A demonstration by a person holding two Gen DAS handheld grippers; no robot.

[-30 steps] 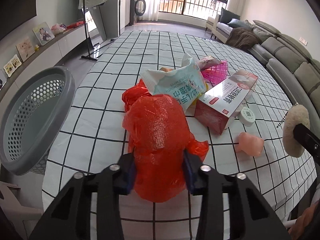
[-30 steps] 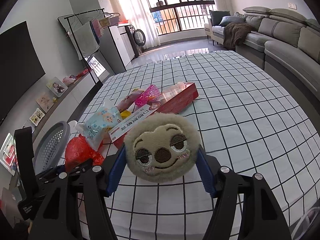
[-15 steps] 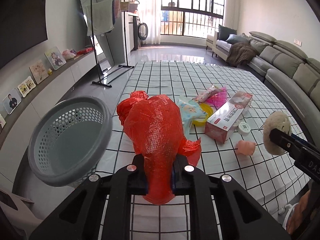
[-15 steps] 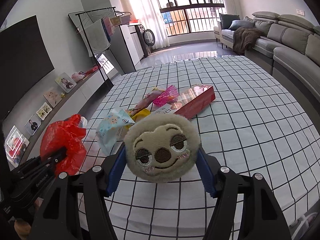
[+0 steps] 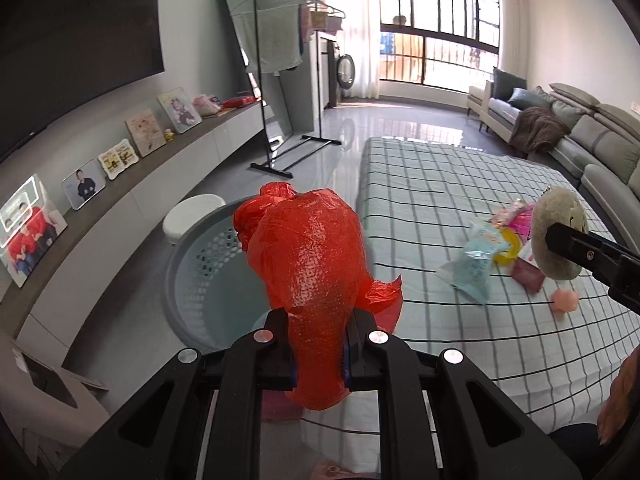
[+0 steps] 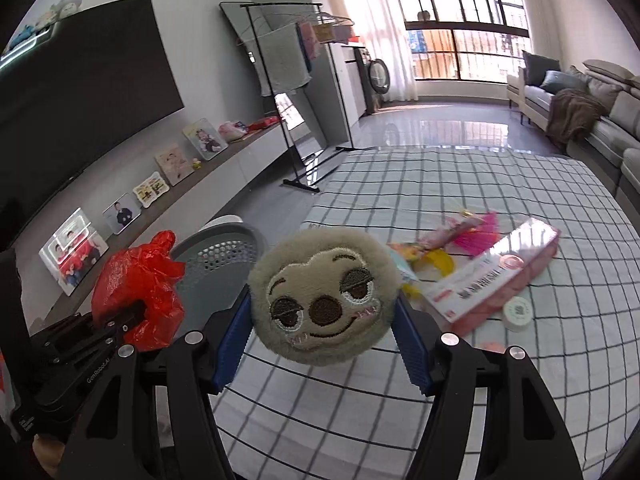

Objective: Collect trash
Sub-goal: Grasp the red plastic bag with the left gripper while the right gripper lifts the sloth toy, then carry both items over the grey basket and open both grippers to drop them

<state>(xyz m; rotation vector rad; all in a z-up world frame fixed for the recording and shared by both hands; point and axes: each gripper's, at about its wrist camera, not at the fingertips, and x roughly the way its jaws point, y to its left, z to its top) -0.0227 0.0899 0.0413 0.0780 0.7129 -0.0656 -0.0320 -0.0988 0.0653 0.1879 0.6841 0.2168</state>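
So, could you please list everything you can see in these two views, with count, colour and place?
plastic bag: one, red, clamped in the left gripper, in front of the basket
plush face: one, beige, held in the right gripper
laundry basket: one, grey, on the floor beside the bed
bed cover: one, white with black grid
carton: one, pink and white, on the cover
wipes pack: one, light blue, on the cover
round lid: one, white, by the carton
pink toy: one, on the cover
sofa: grey, far right
left gripper: black, fingers shut on the bag
right gripper: black, blue pads on the plush
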